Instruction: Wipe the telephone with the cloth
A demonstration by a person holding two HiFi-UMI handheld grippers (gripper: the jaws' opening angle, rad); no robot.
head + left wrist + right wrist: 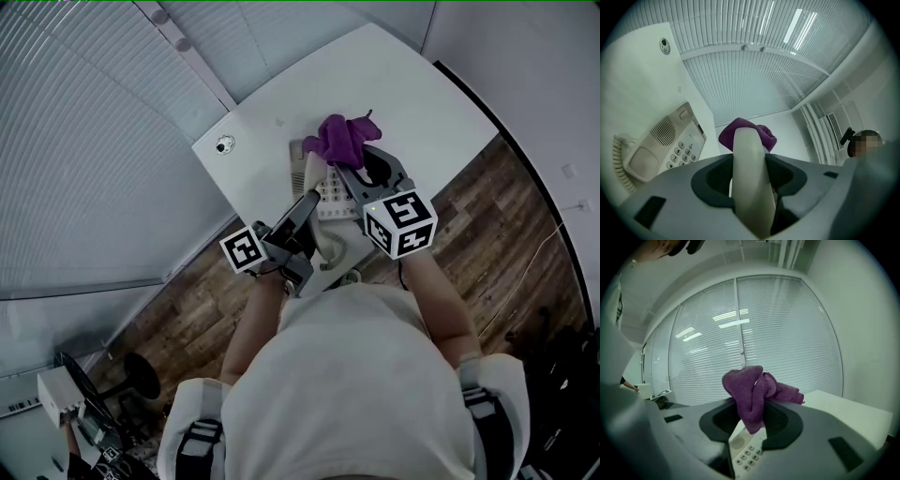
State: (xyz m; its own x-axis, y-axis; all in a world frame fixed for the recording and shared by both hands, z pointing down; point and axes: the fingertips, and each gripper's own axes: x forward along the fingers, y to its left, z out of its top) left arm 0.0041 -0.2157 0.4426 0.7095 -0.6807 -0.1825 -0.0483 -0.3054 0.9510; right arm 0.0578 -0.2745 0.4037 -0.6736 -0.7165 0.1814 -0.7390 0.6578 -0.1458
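Left claw (749, 157): clamped on the cream handset (750, 187), which stands up between the jaws, lifted off the telephone base (665, 145). The coiled cord (619, 159) hangs at the base's side.

Right claw (751, 409): clamped on the bunched purple cloth (745, 383). The loose folds spill above and to the right of the jaws. The cloth's lower end hangs just over the speaker end of the base; contact cannot be told.

The base lies flat on the white surface (394, 84), keypad up, close to the edge nearest the person. Head view: the cloth is over the base's far end. A round fitting (223, 144) sits near the surface's left corner.
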